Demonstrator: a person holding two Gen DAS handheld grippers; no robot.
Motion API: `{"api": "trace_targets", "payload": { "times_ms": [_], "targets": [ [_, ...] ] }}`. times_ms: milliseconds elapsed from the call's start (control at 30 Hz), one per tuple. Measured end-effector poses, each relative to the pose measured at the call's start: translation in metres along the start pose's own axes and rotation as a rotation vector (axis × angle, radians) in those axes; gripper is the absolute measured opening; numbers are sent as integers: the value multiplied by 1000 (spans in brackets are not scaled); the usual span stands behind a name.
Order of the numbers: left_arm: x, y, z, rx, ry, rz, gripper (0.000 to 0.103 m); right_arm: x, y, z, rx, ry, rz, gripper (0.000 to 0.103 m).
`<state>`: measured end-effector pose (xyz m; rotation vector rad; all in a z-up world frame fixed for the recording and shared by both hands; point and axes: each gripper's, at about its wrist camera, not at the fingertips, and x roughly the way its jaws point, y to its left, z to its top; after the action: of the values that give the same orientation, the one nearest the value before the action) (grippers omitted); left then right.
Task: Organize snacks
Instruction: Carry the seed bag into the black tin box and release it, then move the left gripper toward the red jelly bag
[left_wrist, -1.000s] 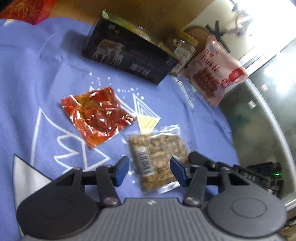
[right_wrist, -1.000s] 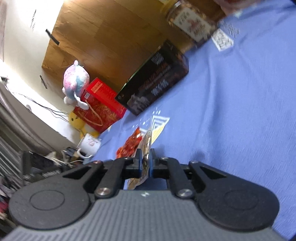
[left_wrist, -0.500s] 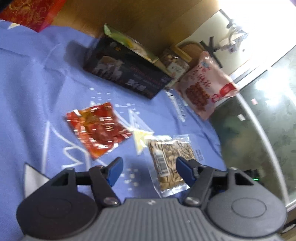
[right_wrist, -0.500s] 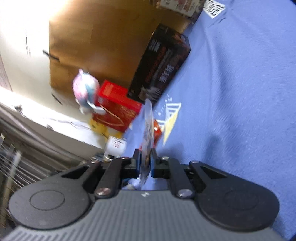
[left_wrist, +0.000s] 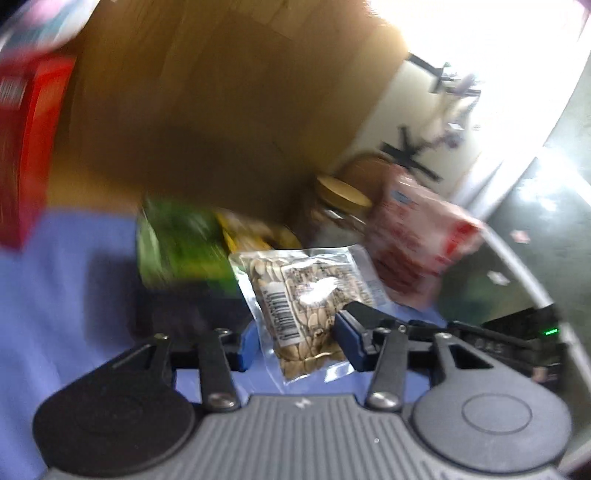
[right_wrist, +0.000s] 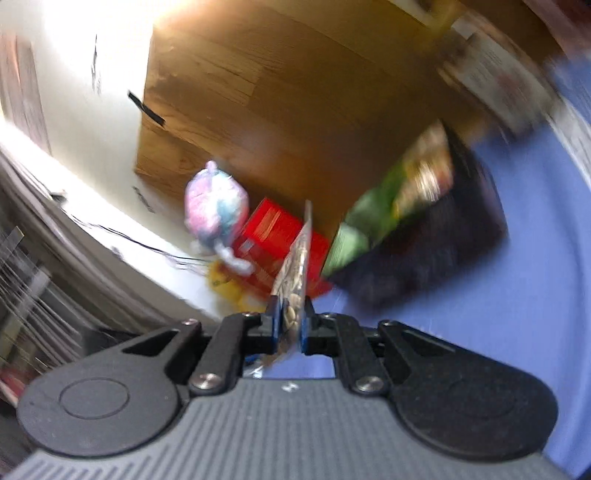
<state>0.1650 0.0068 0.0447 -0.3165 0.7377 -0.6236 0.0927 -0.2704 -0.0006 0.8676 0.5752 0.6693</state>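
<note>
A clear packet of seeds (left_wrist: 306, 302) with a barcode label is lifted off the blue cloth (left_wrist: 66, 295). My right gripper (right_wrist: 290, 325) is shut on this packet (right_wrist: 297, 266) and holds it edge-on and upright. In the left wrist view the packet hangs between the fingers of my left gripper (left_wrist: 293, 338), whose jaws stand wide and do not touch it. Behind it stands an open dark box (left_wrist: 184, 280) with green packs inside; it also shows in the right wrist view (right_wrist: 424, 236).
A gold-lidded jar (left_wrist: 340, 203) and a pink snack bag (left_wrist: 413, 251) stand at the back right. A red box (left_wrist: 26, 147) stands at the far left, and shows with a plush toy (right_wrist: 216, 206) in the right wrist view. A wooden panel (left_wrist: 221, 110) backs the table.
The right gripper has lifted the seed packet off the cloth and carried it toward the dark box. The left gripper has followed, tilted up, and the red snack packet has left its view.
</note>
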Motion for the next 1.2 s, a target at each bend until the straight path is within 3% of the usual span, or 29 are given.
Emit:
{"api": "trace_targets", "payload": {
  "times_ms": [167, 333, 400, 433, 633, 733, 867, 1033, 1100, 1200],
  "targets": [
    [51, 22, 37, 17, 33, 116, 48, 62, -5, 46, -118, 15, -152, 17],
    [89, 32, 37, 97, 59, 294, 49, 106, -10, 45, -363, 64, -376, 33],
    [85, 32, 36, 106, 53, 283, 50, 119, -3, 37, -498, 67, -510, 42],
    [80, 30, 35, 107, 42, 273, 52, 117, -1, 35, -532, 39, -537, 45],
    [21, 18, 18, 133, -38, 241, 61, 64, 9, 26, -499, -119, -492, 45],
    [-10, 21, -7, 119, -24, 216, 65, 34, 9, 10, -444, -123, -421, 45],
    [-36, 40, -51, 22, 68, 190, 65, 27, -2, -24, -354, 23, -329, 43],
    [-48, 62, -105, -150, 157, 110, 65, 51, -25, -54, -295, 229, -320, 33],
    [-43, 65, -118, -178, 170, 107, 65, 59, -29, -61, -276, 276, -305, 33],
    [-41, 61, -127, -183, 121, 110, 66, 66, -26, -72, -270, 299, -273, 34]
  ]
}}
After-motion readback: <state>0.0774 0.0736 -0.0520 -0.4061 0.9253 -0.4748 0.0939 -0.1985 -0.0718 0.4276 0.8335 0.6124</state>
